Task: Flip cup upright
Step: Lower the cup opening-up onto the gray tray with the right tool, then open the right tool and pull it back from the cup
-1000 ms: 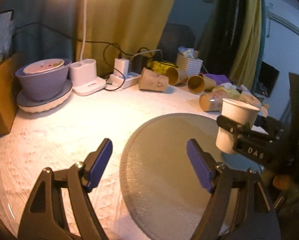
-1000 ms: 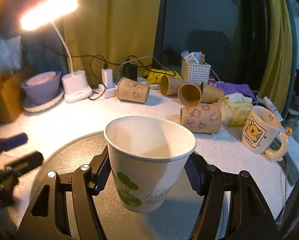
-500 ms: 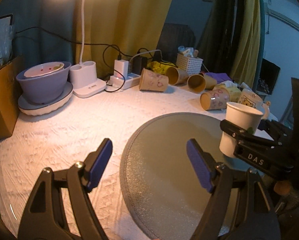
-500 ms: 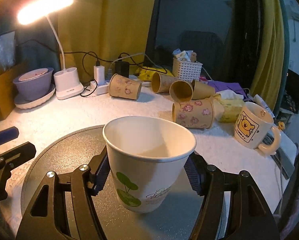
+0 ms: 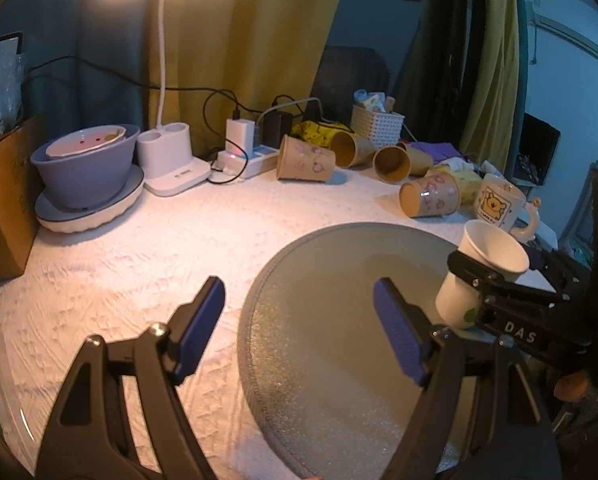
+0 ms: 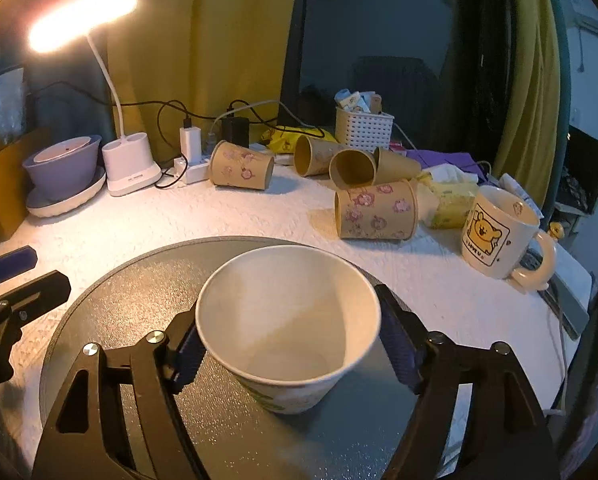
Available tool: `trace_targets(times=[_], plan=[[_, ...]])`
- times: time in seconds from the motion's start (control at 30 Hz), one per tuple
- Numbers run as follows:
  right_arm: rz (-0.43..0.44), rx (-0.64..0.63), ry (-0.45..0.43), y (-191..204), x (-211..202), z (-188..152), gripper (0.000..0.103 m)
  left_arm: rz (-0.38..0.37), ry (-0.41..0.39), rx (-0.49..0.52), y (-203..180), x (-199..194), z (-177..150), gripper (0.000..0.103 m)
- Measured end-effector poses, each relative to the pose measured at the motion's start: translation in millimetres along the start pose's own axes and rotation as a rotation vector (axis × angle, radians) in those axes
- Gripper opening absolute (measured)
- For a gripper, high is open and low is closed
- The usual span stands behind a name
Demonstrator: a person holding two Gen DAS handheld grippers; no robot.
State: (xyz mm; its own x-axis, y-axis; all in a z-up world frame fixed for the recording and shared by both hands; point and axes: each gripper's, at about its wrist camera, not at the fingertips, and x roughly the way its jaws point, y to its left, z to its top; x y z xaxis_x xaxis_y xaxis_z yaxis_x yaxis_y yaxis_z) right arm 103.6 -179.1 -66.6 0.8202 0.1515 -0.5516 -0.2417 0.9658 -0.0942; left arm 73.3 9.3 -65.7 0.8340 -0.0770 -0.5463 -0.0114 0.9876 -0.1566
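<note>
A white paper cup [image 6: 289,328] with a green print is held mouth up between the blue pads of my right gripper [image 6: 291,350], which is shut on it. The cup leans slightly and its base is at the round grey mat [image 6: 139,292]. In the left wrist view the same cup [image 5: 483,272] shows at the mat's [image 5: 339,320] right side, clamped by the right gripper [image 5: 499,292]. My left gripper [image 5: 299,324] is open and empty, low over the mat's left edge.
Several brown paper cups [image 6: 375,210] lie on their sides behind the mat. A bear mug [image 6: 499,232] stands at the right. A purple bowl on a plate [image 5: 85,168], a lamp base [image 5: 171,164], chargers and a white basket [image 6: 363,130] line the back.
My right gripper has tipped forward and lowered the cup toward the mat, so I see further into its mouth. The left gripper has stayed open and almost still.
</note>
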Motion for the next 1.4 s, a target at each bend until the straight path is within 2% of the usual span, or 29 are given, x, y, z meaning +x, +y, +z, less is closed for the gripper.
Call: trace_targets(times=[0.3, 0.7, 0.97, 1.3, 1.33, 1.37, 1.4], plan=[[0.001, -0.003, -0.004, 1, -11, -4, 0.079, 0.0, -0.013, 0.02, -4, -2, 0, 0.078], [0.013, 0.027, -0.018, -5, -45, -13, 0.079, 0.0, -0.104, 0.127, -27, -21, -5, 0.078], [0.008, 0.046, -0.03, -9, -69, -22, 0.079, 0.003, -0.136, 0.158, -34, -30, -6, 0.078], [-0.018, 0.068, -0.059, -13, -99, -30, 0.079, -0.08, -0.185, 0.179, -50, -57, -6, 0.078], [-0.022, 0.069, -0.063, -13, -103, -30, 0.079, -0.088, -0.188, 0.182, -52, -59, -6, 0.079], [-0.026, 0.071, -0.068, -13, -107, -30, 0.079, -0.097, -0.191, 0.188, -55, -62, -7, 0.087], [-0.03, 0.073, -0.073, -13, -110, -30, 0.079, -0.112, -0.195, 0.196, -57, -66, -7, 0.091]])
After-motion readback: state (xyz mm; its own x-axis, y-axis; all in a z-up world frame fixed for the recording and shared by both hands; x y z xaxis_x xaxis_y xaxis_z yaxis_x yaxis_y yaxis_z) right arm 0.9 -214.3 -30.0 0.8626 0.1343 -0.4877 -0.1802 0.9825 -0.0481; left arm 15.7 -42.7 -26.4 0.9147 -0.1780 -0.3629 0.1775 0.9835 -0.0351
